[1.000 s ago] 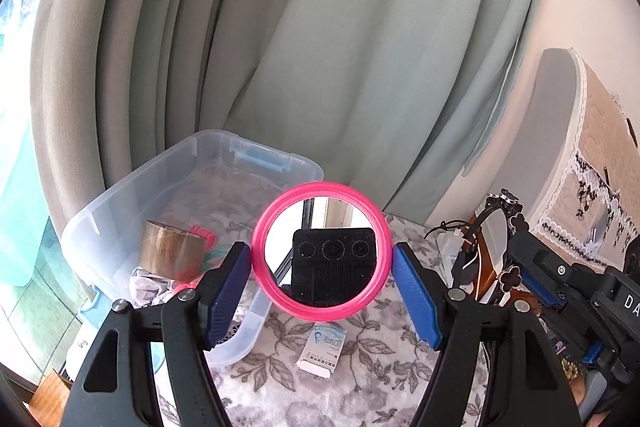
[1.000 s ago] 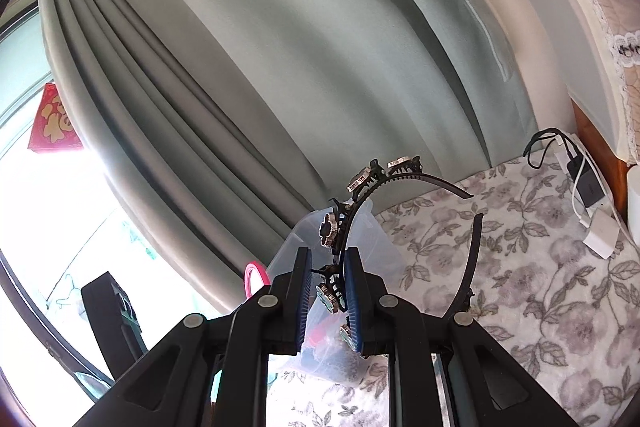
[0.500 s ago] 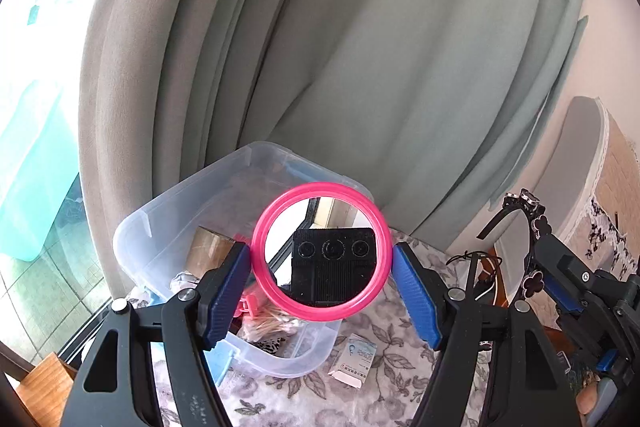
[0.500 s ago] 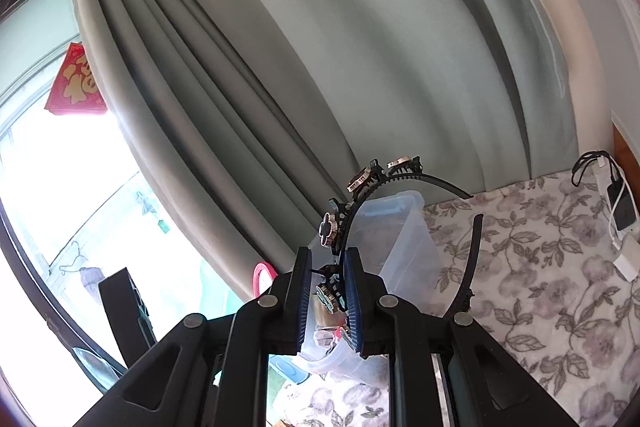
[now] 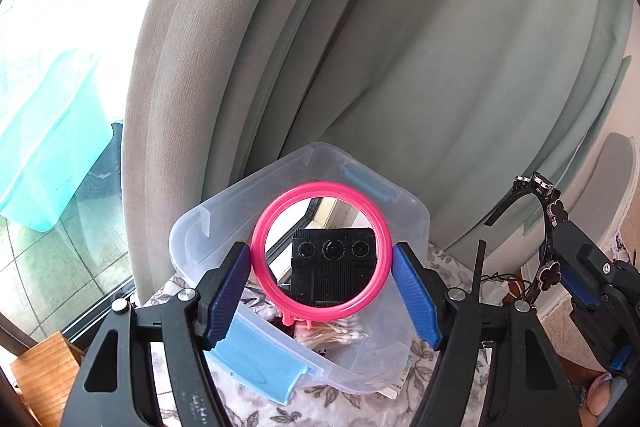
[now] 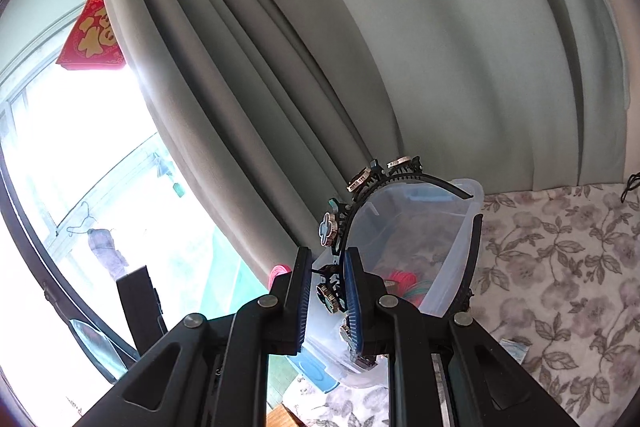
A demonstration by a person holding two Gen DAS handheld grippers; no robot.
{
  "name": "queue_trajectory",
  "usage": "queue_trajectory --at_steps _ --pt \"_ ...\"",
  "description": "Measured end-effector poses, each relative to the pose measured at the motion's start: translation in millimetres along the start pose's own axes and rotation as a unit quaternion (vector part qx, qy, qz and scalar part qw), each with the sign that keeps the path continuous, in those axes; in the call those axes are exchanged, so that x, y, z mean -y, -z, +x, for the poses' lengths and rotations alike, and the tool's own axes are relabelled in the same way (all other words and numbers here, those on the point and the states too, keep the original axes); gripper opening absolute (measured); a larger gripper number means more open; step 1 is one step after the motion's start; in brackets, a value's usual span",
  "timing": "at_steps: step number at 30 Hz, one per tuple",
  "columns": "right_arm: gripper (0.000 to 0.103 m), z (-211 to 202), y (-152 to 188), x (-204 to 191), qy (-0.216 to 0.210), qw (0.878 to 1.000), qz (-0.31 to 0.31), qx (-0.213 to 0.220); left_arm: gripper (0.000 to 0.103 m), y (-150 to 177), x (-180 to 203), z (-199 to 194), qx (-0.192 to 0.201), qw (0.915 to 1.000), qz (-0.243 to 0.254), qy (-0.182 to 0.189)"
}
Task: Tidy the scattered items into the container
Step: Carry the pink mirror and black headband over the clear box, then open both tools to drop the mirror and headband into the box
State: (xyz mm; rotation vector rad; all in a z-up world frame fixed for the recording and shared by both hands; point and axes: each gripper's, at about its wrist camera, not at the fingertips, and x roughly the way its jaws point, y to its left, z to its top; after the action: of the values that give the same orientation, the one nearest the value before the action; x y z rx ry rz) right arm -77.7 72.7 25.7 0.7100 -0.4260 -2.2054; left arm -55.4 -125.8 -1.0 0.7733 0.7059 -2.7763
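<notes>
Gripping a round pink-rimmed mirror [image 5: 322, 251] edge-on, the left gripper [image 5: 322, 291] is pinching opposite sides of the rim, jaws wide but clamped. The right gripper [image 6: 325, 301] is holding its jaws nearly closed on a black decorated headband [image 6: 394, 183], taken low on one side of the arc. Both are hanging over the clear plastic container [image 5: 408, 207] on the floral cloth [image 6: 560, 251]. Mirror glass is looking fragile and slick, so the rim is serving best; the headband is probably springy and light. A small packet [image 6: 516, 347], possibly still loose, is lying beside the box.
</notes>
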Motion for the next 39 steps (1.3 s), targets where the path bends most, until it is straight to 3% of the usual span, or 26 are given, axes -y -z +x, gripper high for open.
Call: queue_trajectory --at_steps 14,33,39 --pt "0.018 63 8 -4 -0.018 0.998 -0.019 -0.056 0.073 -1 -16 35 -0.013 0.9995 -0.026 -0.012" --pt "0.018 118 11 12 -0.001 0.995 -0.027 -0.1 0.074 -8 -15 77 -0.038 0.9988 -0.027 -0.014" --pt "0.018 125 21 22 0.024 0.991 -0.018 -0.128 0.074 -12 -7 88 -0.047 0.9987 -0.012 -0.017"
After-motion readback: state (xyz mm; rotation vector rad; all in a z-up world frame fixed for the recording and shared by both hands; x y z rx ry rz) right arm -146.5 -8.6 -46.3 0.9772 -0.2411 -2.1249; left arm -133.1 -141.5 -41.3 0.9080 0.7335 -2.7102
